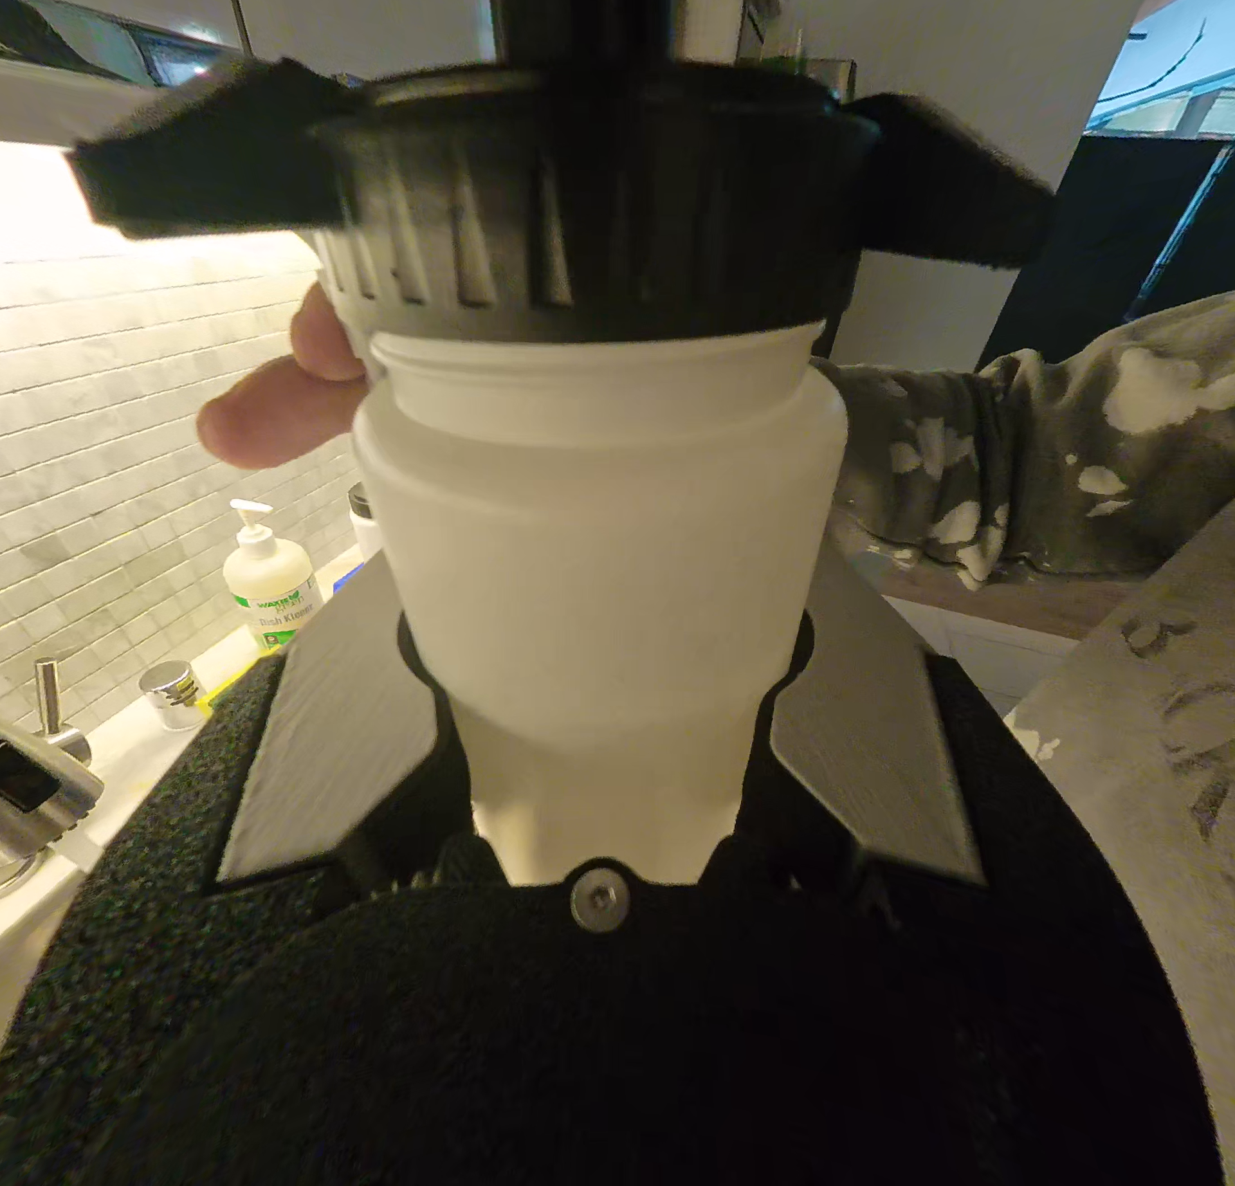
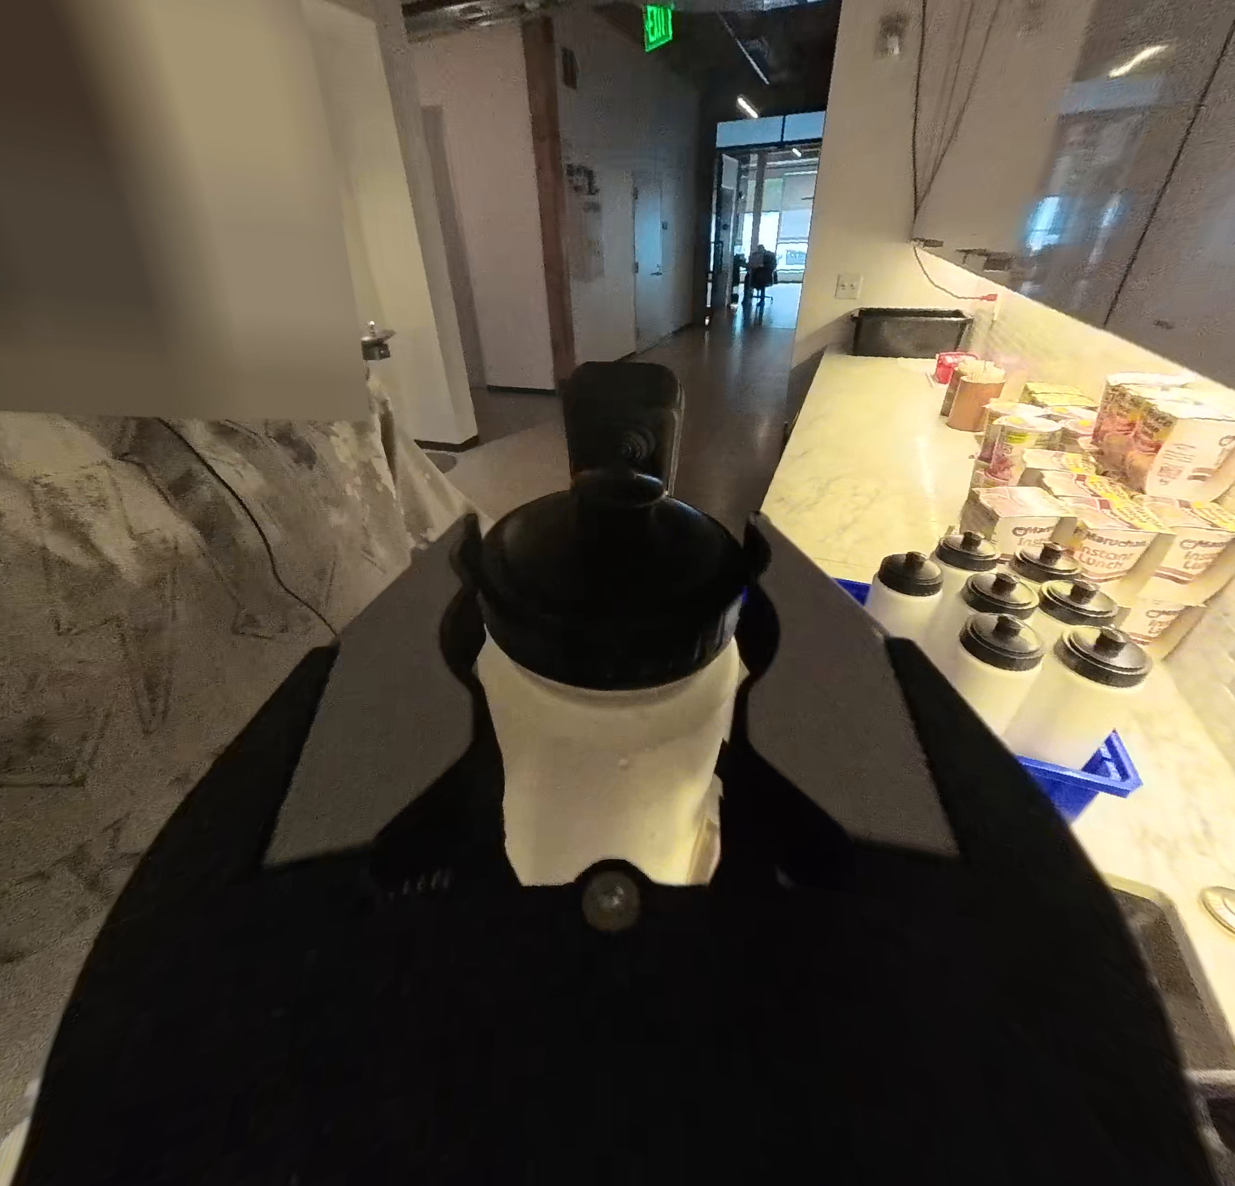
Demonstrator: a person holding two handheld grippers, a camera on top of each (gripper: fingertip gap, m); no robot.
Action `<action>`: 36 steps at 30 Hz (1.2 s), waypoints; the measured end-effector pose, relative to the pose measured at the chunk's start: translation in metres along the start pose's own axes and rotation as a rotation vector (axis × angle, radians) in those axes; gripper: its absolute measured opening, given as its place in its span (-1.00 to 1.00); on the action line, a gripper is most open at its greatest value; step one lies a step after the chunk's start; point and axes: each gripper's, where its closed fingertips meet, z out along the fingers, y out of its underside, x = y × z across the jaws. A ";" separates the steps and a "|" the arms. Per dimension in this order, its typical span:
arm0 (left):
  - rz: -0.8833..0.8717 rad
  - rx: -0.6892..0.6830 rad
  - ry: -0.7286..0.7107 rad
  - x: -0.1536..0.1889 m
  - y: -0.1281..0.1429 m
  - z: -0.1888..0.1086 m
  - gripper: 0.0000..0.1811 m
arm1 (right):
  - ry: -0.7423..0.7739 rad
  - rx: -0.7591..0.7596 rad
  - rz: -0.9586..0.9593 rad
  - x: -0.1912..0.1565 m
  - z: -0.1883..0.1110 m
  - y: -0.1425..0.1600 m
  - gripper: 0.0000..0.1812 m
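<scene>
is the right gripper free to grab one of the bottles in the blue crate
Probably not: the right gripper is already shut on a black cap, though the crate bottles stand uncovered nearby.

the squeeze bottle (image 1: 601, 552) sat between the two fingers of the left gripper (image 1: 605, 639), its cap (image 1: 588, 218) on top, with the right gripper (image 1: 568, 171) closed around that cap from both sides. a thumb (image 1: 281, 412) lay just left of the bottle's neck and a sleeve (image 1: 1016, 465) reached in from the right. behind and to the left, a pump dispenser (image 1: 270, 572) stood on the surface (image 1: 133, 746) beside a faucet (image 1: 40, 780). in the right wrist view, more capped bottles (image 2: 1002, 633) stood together in a crate (image 2: 1082, 773) on the surface to the right, cup noodles (image 2: 1103, 532) stacked behind them.
</scene>
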 end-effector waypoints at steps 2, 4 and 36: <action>-0.002 -0.012 -0.013 -0.002 0.002 -0.001 0.13 | 0.051 -0.005 -0.011 0.004 0.000 0.002 -0.15; -0.009 -0.022 -0.042 -0.007 0.005 -0.002 0.13 | 0.139 -0.003 -0.033 0.010 0.000 0.005 -0.15; 0.050 -0.078 -0.466 -0.072 0.056 0.001 0.13 | 0.965 -0.063 0.025 0.068 -0.029 0.059 -0.14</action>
